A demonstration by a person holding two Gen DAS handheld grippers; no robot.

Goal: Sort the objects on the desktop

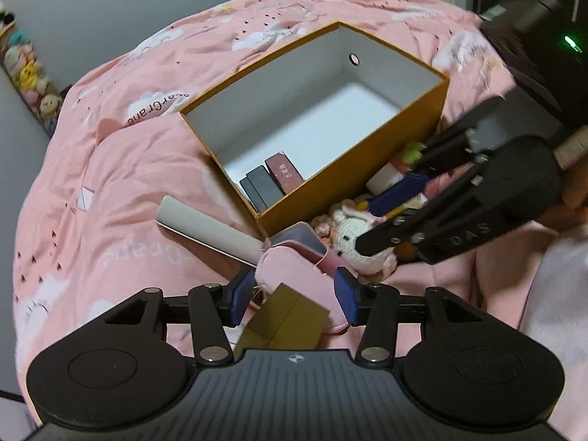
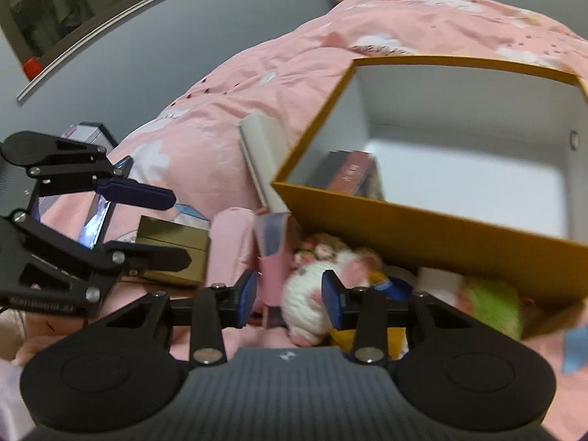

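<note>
left wrist view, from left to right: a pink printed quilt covers the surface, and on it lies a flat white box just beside the near corner of an open orange box with a white inside. two dark slim boxes and a maroon box stand in that box's near corner. at the bottom the left gripper has its blue pads apart; a pink case and an olive-gold box sit between them, and i cannot tell whether a pad touches either. right of the case a white crocheted toy lies against the orange wall, among small items too jumbled to name. the right gripper reaches in from the right edge, its fingers spread around the toy. right wrist view is blurred: the right gripper has its pads apart either side of the white toy, and whether they press it is unclear.
</note>
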